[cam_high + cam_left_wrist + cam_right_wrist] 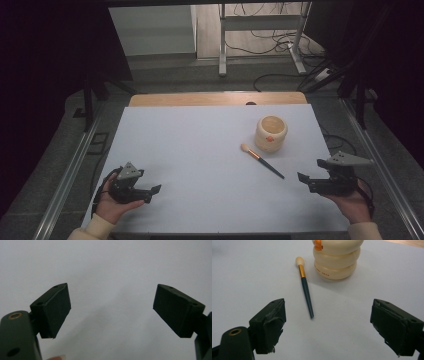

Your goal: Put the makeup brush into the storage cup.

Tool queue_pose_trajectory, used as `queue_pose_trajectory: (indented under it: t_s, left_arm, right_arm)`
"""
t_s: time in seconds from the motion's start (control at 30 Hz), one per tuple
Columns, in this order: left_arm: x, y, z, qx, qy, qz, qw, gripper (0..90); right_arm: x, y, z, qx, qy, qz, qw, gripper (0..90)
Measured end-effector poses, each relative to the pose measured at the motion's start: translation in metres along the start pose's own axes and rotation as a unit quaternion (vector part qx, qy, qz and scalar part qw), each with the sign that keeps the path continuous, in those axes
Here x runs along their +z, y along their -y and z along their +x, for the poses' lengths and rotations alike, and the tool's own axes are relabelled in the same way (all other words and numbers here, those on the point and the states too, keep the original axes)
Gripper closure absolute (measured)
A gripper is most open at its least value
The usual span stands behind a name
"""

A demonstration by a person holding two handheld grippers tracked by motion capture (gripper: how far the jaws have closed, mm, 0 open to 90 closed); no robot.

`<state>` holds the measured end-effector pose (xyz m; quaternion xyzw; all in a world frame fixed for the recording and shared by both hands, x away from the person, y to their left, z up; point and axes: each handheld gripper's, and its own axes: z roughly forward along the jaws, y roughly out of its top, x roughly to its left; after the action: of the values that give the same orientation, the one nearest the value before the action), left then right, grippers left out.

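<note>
My right gripper (303, 178) sits at the near right with its jaws spread wide and nothing between them. I see the brush (262, 160) lying flat just left of and beyond it, bristles by the cream pot (271, 133). My left gripper (156, 189), near left, gapes empty, well apart.

— What is the surface made of?
— A wooden table (150, 99) is seen, covered almost wholly by a pale sheet (190, 150); bare wood is left along the far edge.
— What is laid on it?
— A cream ribbed pot (271, 133) is stood at the far right. A brush (262, 161) is laid just beside it, nearer, bristles towards the pot.
</note>
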<state>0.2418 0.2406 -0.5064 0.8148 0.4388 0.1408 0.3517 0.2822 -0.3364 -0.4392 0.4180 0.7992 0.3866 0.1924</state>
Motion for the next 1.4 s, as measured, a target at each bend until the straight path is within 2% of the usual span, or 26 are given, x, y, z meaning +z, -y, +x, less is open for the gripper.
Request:
queue_pose_trajectory:
  t_s: [0.73,0.93,1.4]
  left_arm:
    - [-0.001,-0.001,0.001,0.006,-0.002,0.003,1.0,15.3]
    - [-0.001,-0.001,0.0,0.008,-0.002,0.004,1.0,15.3]
    - [0.0,-0.001,-0.001,0.009,-0.002,0.005,0.9999,15.3]
  right_arm:
    - [0.009,-0.022,0.011,-0.02,0.003,0.014,0.9997,13.8]
    - [0.015,-0.029,0.017,-0.026,0.004,0.028,0.9993,13.9]
    - [0.03,-0.046,0.027,-0.044,-0.007,0.043,0.9981,14.3]
